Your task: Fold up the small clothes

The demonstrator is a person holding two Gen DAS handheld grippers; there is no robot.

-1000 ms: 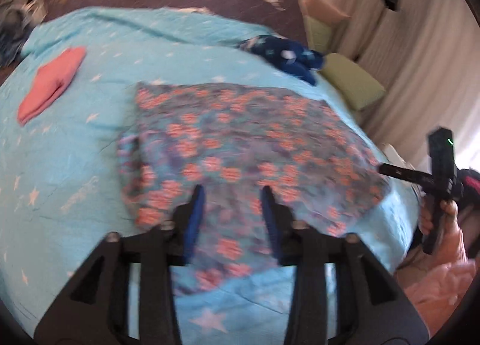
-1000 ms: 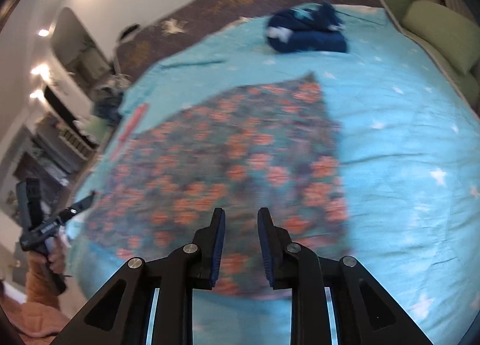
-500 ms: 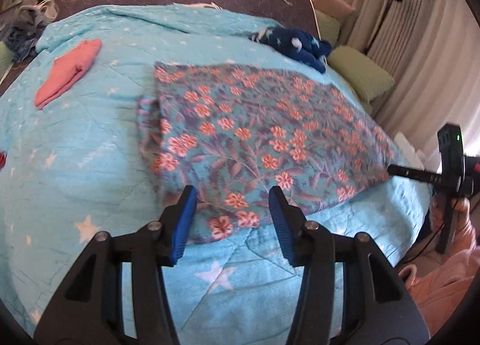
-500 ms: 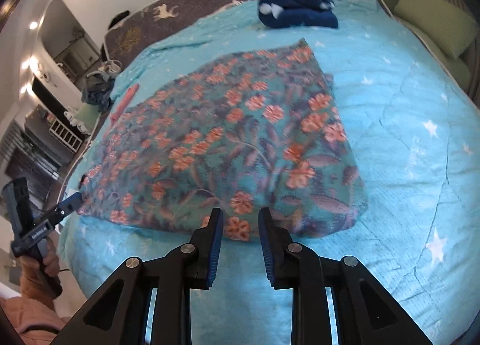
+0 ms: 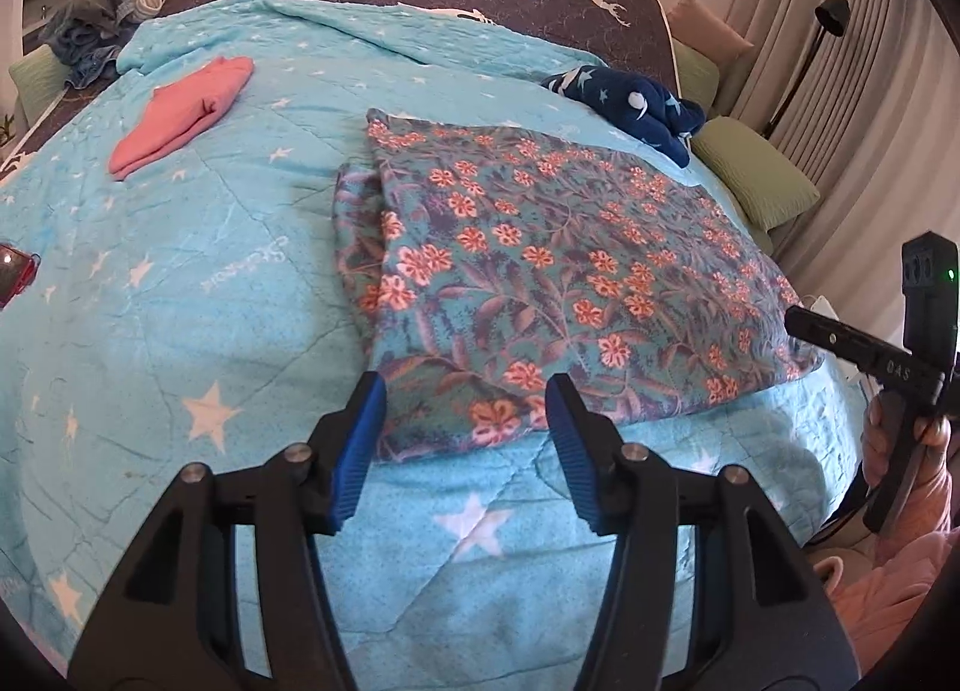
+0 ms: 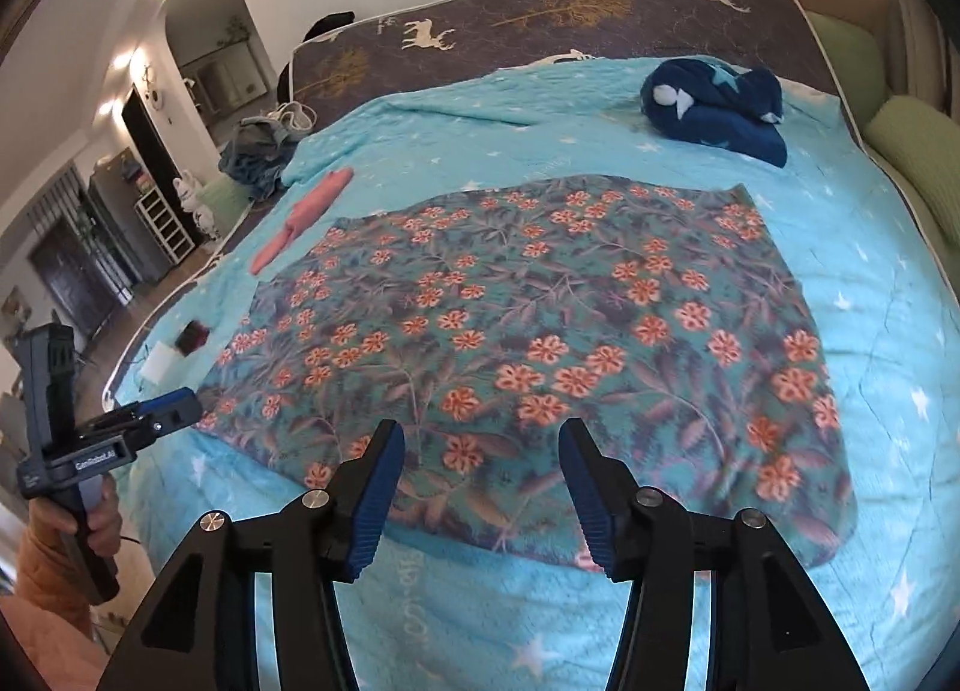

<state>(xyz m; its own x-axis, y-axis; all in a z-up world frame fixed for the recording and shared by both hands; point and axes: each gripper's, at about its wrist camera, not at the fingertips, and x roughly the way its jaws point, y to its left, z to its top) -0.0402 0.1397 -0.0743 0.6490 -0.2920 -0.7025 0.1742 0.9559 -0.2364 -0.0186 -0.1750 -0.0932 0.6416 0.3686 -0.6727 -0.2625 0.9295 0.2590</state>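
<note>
The floral cloth (image 5: 540, 271) lies flat on the turquoise star-print quilt (image 5: 180, 301), folded over so that a narrower under-layer shows along its left side in the left wrist view. Its near edge sits just short of the bed's near edge; bare quilt runs all round it, widest toward 9 o'clock in the left view and toward 3 o'clock in the right view.

The left gripper (image 5: 462, 427) hangs over the cloth's near left corner, its blue pads standing apart with that corner between them but not pinched; its jaws have just been opening a little. The right gripper (image 6: 480, 481) hovers over the near hem at the other end, its jaws have just been opening wide, and the hem lies between them unclamped. Each gripper shows at the edge of the other's view, held in a hand (image 5: 900, 439).

The cloth is teal with orange-pink flowers and purple leaves, smooth on top.

Counted: one floral cloth, one folded pink garment (image 5: 180, 114) at 10 o'clock, one bundled navy star-print garment (image 5: 630, 102) at 1 o'clock, two green pillows (image 5: 756, 168) beside the bed at 2 o'clock.
</note>
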